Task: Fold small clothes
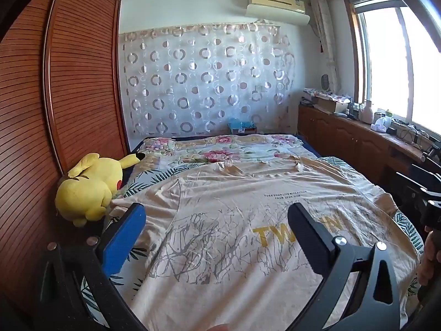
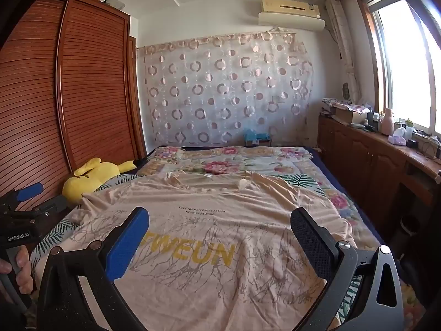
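On the bed, straight ahead of the left tongs, a beige T-shirt lies spread flat, print side up, its neckline at the far end. These tongs hover above its near hem, spread wide, nothing pinched between them. Off their left finger sits a yellow plush toy, pressed up against the slatted wooden wardrobe. Beyond the shirt, a floral bedspread runs to a sheer curtain with circle patterns. To the right of the tongs a wooden bench runs under the window, crowded with clutter; an open cardboard box stands at its far end, its contents too small to tell.

From the right wrist now: the right tongs are also spread wide and empty, hovering above the T-shirt, the yellow lettering lying between the fingers. Off to their left, the left tongs show, with a hand wrapped round the handle. Past them, the plush toy by the wardrobe. To the right, the bench with a pink jug.
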